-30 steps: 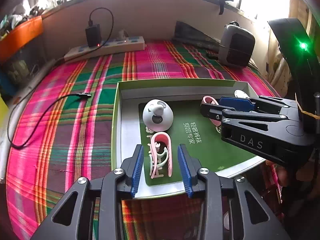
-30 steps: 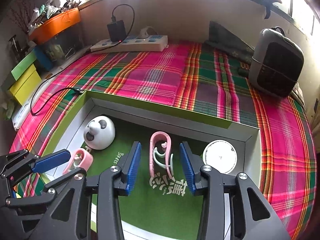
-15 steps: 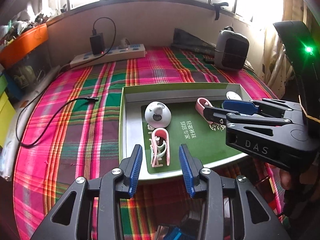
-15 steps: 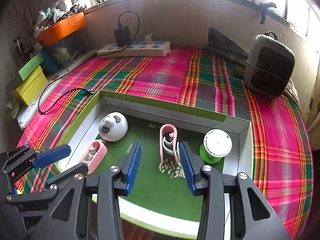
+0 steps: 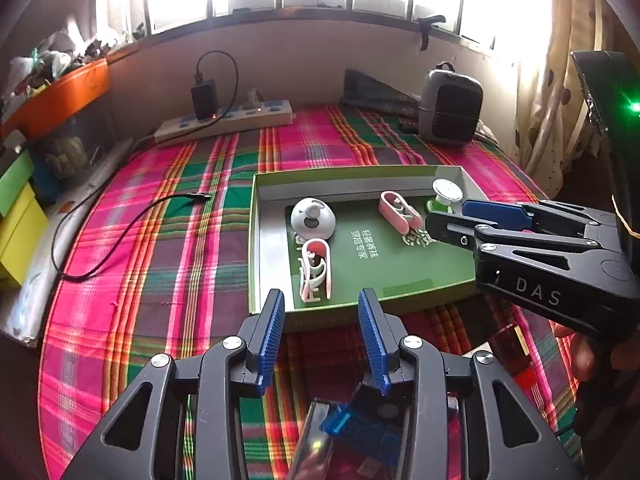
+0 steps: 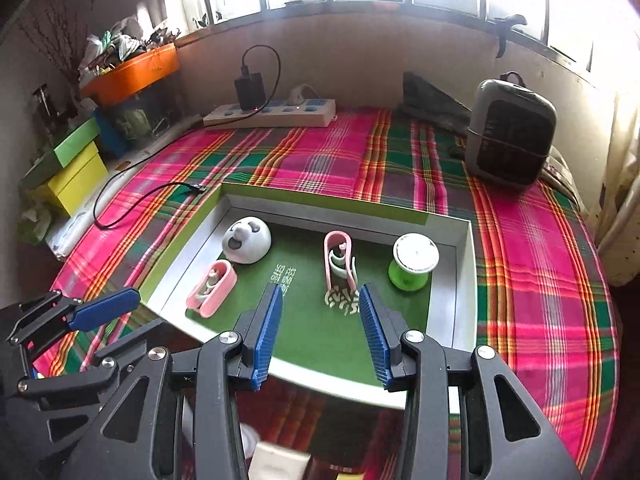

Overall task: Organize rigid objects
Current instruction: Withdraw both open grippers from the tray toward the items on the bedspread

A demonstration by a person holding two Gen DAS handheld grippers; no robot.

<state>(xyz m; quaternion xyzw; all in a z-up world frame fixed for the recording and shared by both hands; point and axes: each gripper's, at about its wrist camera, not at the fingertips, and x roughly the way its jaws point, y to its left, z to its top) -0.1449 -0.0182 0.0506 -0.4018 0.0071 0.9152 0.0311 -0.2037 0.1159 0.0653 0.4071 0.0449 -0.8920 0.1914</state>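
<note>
Both your claws are empty with jaws parted: the left claw (image 5: 321,316) hangs over the near rim of the shallow green cardboard tray (image 5: 344,174), the right claw (image 6: 319,312) above its green floor. Four hard plastic pieces lie inside the tray: a smooth white dome with a face (image 6: 247,239), two pink U-shaped clips, one (image 6: 211,288) near the dome and one (image 6: 340,261) mid-tray, and a green spool with a white cap (image 6: 414,260) in the far right corner. The placing step looks finished. Your next move is probably to find loose items near the front edge of the plaid-covered worktop (image 6: 320,160); those are blurred, so look before you close.
</note>
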